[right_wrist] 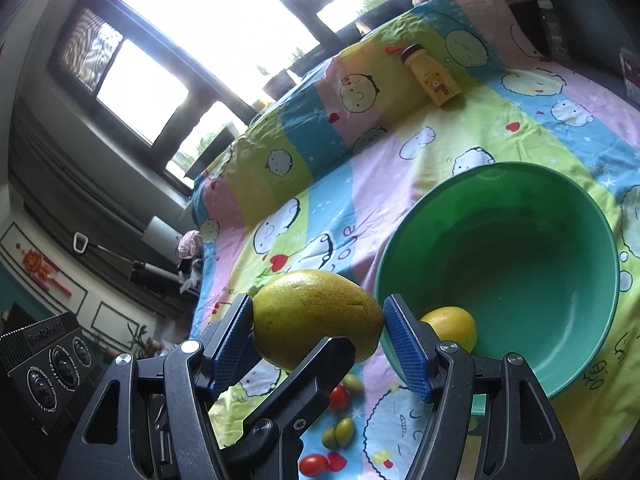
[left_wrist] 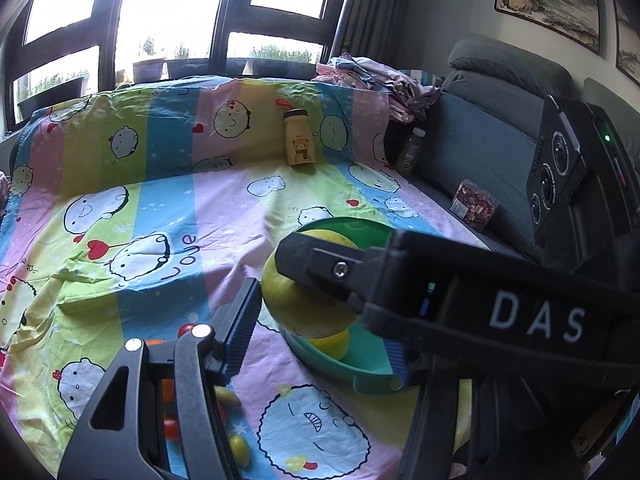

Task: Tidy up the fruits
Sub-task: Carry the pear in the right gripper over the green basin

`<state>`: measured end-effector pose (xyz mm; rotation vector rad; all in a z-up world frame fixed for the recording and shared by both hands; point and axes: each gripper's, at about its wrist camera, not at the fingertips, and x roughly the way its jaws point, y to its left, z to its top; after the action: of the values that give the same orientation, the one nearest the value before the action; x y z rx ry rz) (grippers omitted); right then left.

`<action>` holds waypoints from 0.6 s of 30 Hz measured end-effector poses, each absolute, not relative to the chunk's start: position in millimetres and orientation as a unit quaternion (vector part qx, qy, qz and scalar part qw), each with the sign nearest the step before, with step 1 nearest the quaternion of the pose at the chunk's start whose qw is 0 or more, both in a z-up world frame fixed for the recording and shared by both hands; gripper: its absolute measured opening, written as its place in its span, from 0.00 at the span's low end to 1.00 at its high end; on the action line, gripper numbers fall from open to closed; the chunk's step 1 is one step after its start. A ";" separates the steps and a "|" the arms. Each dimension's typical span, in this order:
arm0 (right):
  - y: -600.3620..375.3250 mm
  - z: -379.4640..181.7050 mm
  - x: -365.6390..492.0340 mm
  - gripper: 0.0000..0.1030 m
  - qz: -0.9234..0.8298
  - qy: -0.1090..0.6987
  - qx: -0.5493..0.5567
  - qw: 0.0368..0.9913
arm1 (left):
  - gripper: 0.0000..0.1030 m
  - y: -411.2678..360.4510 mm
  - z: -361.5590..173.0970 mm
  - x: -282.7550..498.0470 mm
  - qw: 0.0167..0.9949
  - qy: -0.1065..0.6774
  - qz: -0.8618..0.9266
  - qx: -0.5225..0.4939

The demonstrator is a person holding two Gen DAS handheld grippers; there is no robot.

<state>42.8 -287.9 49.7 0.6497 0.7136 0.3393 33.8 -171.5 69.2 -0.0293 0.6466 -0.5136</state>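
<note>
R gripper clamped on big yellow-green pear-like fruit: both blue pads touching it, one each side, jaws roughly mid-width. Fruit sits betw the pads, off the sheet, just beside near-left rim of green bowl. Long axis runs pad to pad, approx level in R wrist view; narrower end twd right pad/bowl side, fatter end at left pad.

L wrist view: same fruit seen under the R gripper's finger, at bowl's left rim. L gripper abt half open; left pad just beside the fruit, contact unclear. Right finger mostly hidden behind R gripper body, so can't tell if L has any hold.

Smaller yellow fruit lies inside bowl at near edge, partly behind R gripper's right pad. Loose on cartoon bedsheet below grippers: cherry tomatoes, small green olive-like fruits. Bear-print bottle stands at far fold of sheet, well apart.
</note>
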 end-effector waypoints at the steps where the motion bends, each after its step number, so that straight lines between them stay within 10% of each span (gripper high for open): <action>1: -291.2 49.5 42.5 0.68 0.159 0.340 0.313 0.872 | 0.54 -174.8 69.0 35.1 0.915 0.314 -0.253 -0.013; 18: -342.5 39.2 42.8 0.68 0.109 0.334 0.347 0.870 | 0.54 -222.3 59.5 51.1 0.897 0.327 -0.297 -0.003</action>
<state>42.8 -342.5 39.2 0.7269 0.6979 0.2272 51.1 -222.3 59.5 -0.0052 0.6763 -0.6149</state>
